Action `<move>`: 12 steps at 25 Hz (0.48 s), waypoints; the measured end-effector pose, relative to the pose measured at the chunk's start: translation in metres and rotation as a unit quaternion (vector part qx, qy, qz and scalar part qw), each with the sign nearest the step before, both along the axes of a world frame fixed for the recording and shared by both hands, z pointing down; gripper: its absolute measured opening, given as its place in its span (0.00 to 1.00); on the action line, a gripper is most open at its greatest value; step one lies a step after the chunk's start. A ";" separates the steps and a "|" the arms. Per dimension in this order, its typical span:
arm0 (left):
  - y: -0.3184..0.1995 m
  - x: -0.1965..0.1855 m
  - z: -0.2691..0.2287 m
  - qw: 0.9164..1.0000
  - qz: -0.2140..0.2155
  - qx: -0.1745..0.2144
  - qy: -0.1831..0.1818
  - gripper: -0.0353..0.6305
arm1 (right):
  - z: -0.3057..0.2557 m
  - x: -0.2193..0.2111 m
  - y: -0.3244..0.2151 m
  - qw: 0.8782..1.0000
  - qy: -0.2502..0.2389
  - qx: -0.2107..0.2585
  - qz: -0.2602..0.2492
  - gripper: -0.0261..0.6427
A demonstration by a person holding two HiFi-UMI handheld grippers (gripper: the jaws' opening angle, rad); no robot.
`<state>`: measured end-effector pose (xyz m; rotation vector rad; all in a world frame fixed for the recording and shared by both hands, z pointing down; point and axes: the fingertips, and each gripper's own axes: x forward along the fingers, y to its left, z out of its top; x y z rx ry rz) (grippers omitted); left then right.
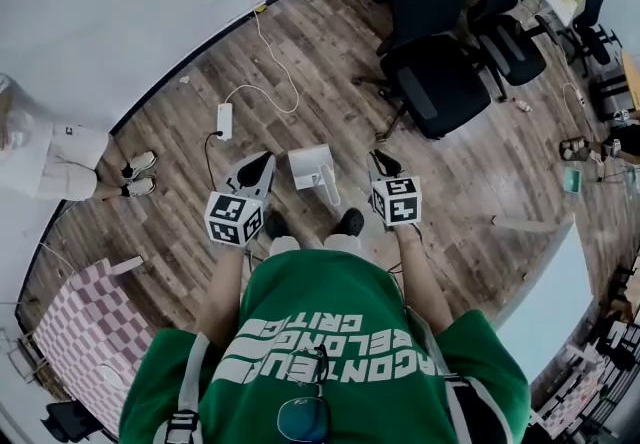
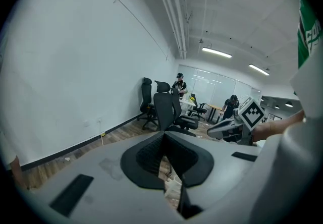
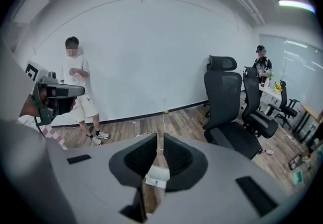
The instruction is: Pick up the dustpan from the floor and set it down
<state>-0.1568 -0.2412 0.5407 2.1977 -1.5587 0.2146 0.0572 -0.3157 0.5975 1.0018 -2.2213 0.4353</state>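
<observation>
I hold both grippers out over the floor (image 1: 300,62), and neither carries anything. My left gripper (image 1: 258,164) has its jaws pressed together, empty. My right gripper (image 1: 380,164) shows only a narrow slit between its jaws, with floorboards and a patch of white, probably the dustpan, seen through it, so it grips nothing.

The dustpan (image 1: 312,166) lies on the floor between them, at 3 o'clock from my left gripper and 9 o'clock from my right, with my shoes (image 1: 350,222) at its 6 o'clock. Its handle (image 1: 330,190) runs off toward 5 o'clock.

As I judge it, the step in hand is the reach and grasp, and the right gripper is the natural one for it. I should spread those jaws wide before going down, come in over the handle from 3 o'clock, and straddle it squarely. Closing low, near where it joins the pan, should keep the pan from swinging. The left gripper should stay clear at 9 o'clock. I should lift slowly and keep the pan level.

The pan is the only container close by. It looks bare inside, though fine dust would be too small to make out.
</observation>
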 end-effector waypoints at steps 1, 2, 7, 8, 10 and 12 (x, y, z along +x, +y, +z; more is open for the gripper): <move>0.000 0.005 -0.001 1.000 0.001 0.000 0.000 0.04 | -0.008 0.004 -0.001 1.000 -0.004 0.010 0.000 0.10; -0.001 0.010 -0.002 1.000 0.002 0.000 0.000 0.04 | -0.015 0.008 -0.002 1.000 -0.008 0.020 0.000 0.08; -0.016 0.030 -0.011 1.000 0.011 0.010 -0.009 0.04 | -0.046 0.028 -0.008 0.998 -0.028 0.058 -0.001 0.05; -0.018 0.034 -0.012 1.000 0.012 0.012 -0.010 0.04 | -0.049 0.032 -0.009 0.998 -0.032 0.061 0.002 0.05; -0.020 0.041 -0.013 1.000 0.014 0.014 -0.009 0.04 | -0.055 0.039 -0.010 0.997 -0.037 0.064 0.006 0.05; -0.021 0.048 -0.012 1.000 0.016 0.012 -0.009 0.04 | -0.059 0.047 -0.010 0.997 -0.040 0.066 0.010 0.05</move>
